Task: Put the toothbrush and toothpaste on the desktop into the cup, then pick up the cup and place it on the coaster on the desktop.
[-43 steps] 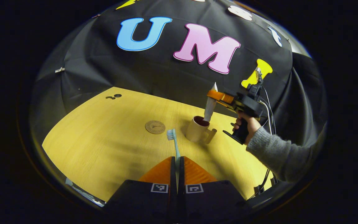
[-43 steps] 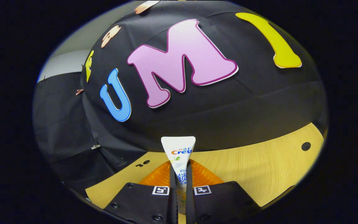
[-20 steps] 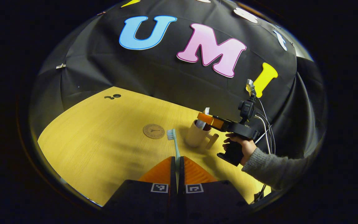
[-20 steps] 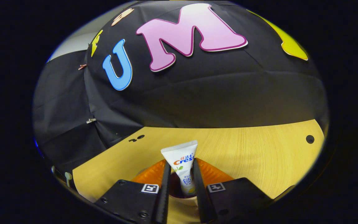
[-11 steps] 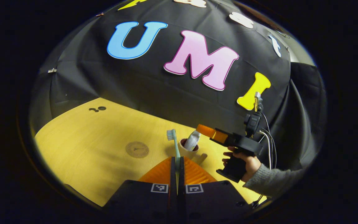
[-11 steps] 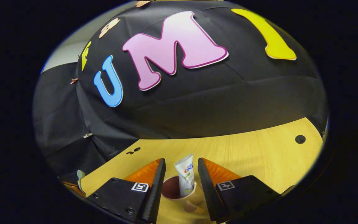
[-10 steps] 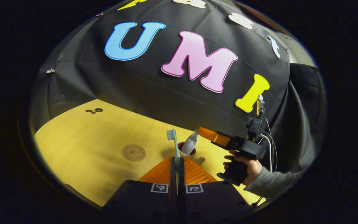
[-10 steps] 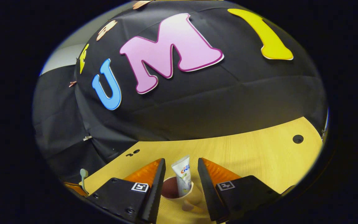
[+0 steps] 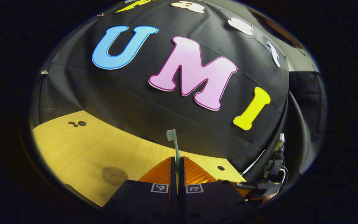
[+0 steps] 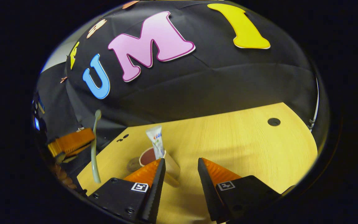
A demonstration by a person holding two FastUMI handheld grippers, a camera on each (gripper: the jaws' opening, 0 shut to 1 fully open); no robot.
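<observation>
**Paste in cup, brush still held**

Toothpaste (image 10: pixel 155 140): white tube, upright in beige cup (image 10: pixel 169 166) w/ dark-red inside, cup on desktop. Toothbrush (image 9: pixel 174 146): pale teal, bristles up, clamped in left gripper (image 9: pixel 177 169). Coaster (image 9: pixel 113 175): round, flat on desktop.

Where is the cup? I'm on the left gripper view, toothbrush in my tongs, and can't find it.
Observer: In the right gripper view the cup stands on the desk, just past the right gripper, whose tongs are open.
Operator: Is the toothpaste in?
Observer: Yes, the toothpaste stands inside it, resting against the rim.
Operator: How's my toothbrush against it?
Observer: The toothbrush is head-up, left of the cup in that view, not over it.
</observation>
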